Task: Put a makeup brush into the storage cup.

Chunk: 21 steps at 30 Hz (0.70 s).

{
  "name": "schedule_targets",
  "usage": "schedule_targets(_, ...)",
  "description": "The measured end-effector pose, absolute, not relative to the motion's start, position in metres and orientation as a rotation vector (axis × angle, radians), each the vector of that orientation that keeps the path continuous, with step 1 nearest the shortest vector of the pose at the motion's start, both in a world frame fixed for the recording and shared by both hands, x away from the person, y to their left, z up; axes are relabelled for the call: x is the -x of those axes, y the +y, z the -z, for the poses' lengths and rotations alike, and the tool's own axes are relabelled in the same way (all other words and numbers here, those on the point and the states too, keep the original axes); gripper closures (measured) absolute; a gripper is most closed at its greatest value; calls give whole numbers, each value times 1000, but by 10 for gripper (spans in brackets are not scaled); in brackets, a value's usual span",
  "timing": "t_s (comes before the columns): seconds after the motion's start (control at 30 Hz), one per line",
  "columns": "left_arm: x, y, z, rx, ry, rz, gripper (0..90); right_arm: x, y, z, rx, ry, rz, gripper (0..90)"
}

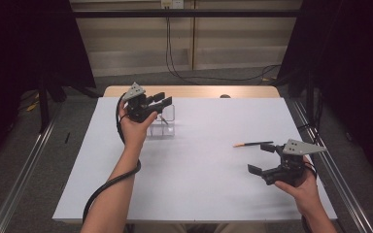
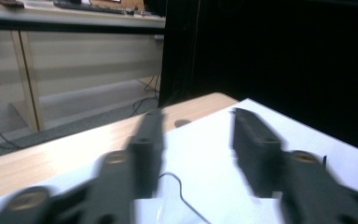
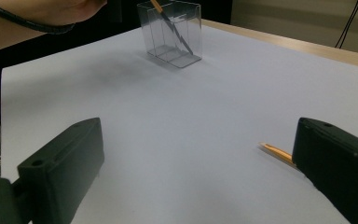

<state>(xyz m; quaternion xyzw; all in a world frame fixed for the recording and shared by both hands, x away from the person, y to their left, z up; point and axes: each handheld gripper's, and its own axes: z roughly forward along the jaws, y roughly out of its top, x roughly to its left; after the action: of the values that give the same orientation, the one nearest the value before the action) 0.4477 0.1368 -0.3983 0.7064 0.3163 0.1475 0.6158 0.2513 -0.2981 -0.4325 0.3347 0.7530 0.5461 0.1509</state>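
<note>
**Pencil in the clear holder, another loose on the desk**

Nearest the person, the right gripper [image 1: 261,159] hovers low over the white desk [image 1: 199,174], its jaws spread wide with nothing between them. Just beyond its jaws lies an orange pencil [image 1: 252,143], flat on the desk. Farther off, the left gripper [image 1: 161,103] hangs above a clear plastic holder [image 3: 173,33], jaws apart and empty. Inside the holder a second pencil [image 3: 172,29] leans tilted against the wall. A dark cable [image 1: 104,187] trails along the left forearm.
</note>
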Motion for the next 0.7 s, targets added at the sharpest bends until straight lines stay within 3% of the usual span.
schedule_targets(0.1, -447, 140, 395, -1628, 742, -337, 319, -251, -298, 433, -963, 2163, -1567, 15)
schedule_targets(0.2, -446, 145, 393, -1632, 746, -303, 195, -252, -297, 433, -961, 2167, -1562, 16)
schedule_targets(0.4, -438, 153, 391, -1626, 706, -317, 95, -252, -296, 433, -960, 2172, -1559, 15)
schedule_targets(0.7, -426, 165, 393, -1631, 676, -307, 22, -252, -295, 433, -959, 2176, -1553, 15)
